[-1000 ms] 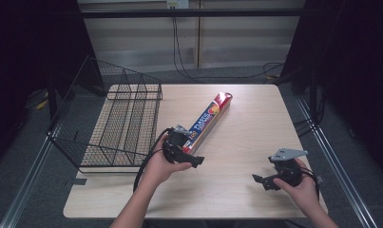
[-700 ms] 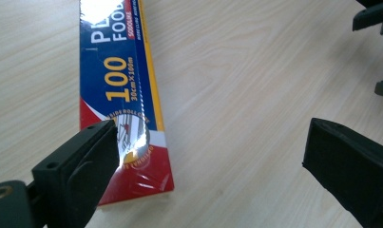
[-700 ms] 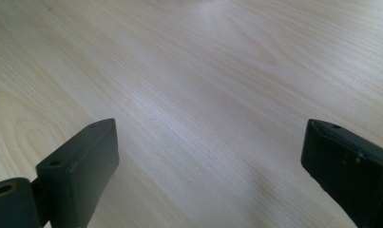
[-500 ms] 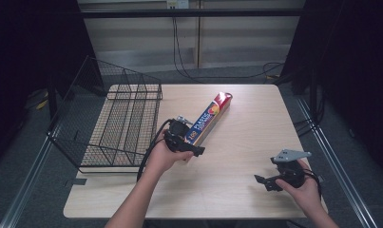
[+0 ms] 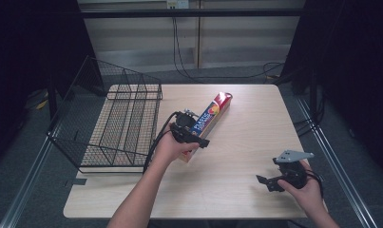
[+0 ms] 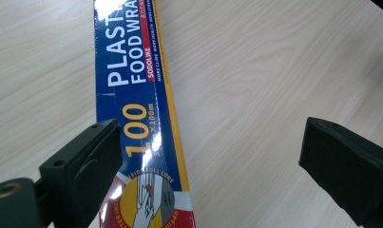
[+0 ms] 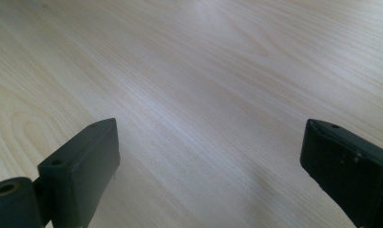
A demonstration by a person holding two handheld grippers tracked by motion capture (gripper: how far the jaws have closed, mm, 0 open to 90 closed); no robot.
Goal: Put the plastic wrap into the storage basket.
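Blue-yellow wrap box (image 6: 137, 118), seemingly black rack (image 5: 122, 126)

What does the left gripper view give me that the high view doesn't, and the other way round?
Left gripper view alone: the box's print, "100" and "FOOD WRA", is readable, and the jaws stand wide apart, one over the food wrap box, the other over bare table.

High view alone: the wire basket left of the box, the right gripper near the table's front right, and both forearms.

Both: the box lying on the wooden table, the left gripper at its near end.
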